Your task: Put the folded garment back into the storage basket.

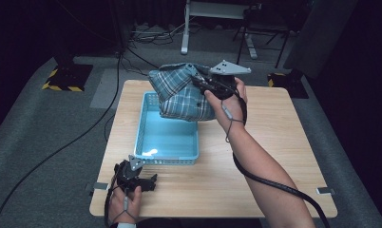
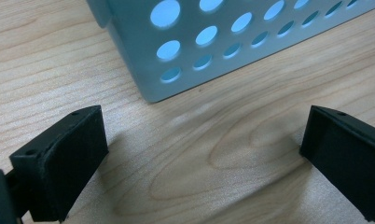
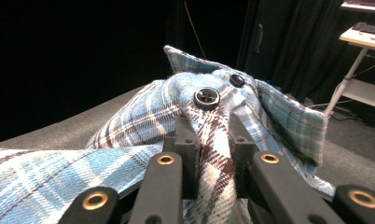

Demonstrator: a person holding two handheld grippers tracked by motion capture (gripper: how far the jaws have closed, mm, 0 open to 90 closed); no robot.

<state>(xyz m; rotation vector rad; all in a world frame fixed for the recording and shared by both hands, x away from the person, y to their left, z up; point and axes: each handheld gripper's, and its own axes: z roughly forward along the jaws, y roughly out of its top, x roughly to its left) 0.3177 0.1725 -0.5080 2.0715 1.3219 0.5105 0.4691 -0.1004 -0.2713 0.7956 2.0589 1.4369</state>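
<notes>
Plaid shirt (image 1: 182,92), bunched and blue-checked with brown lines, hangs lifted over the far end of the blue basket (image 1: 166,156), clamped in your right gripper (image 1: 205,84). Seen from the right gripper view, your right fingers (image 3: 187,140) are closed tight on a fold of the fabric (image 3: 213,154) just below a dark button (image 3: 207,98), with a second button (image 3: 237,80) beyond it near the collar. Your right hand (image 1: 227,97) holds the tool raised above the far middle of the wooden surface (image 1: 270,156), its cable trailing down along your forearm. Your left gripper (image 1: 148,182) rests low at the near left part of the surface, just beside the basket's near left corner, gripped by your left hand (image 1: 125,202). In the left gripper view its fingers (image 2: 64,163) stand wide apart with bare wood grain between them, and the basket's perforated wall (image 2: 213,42) sits just ahead, apart from both.
</notes>
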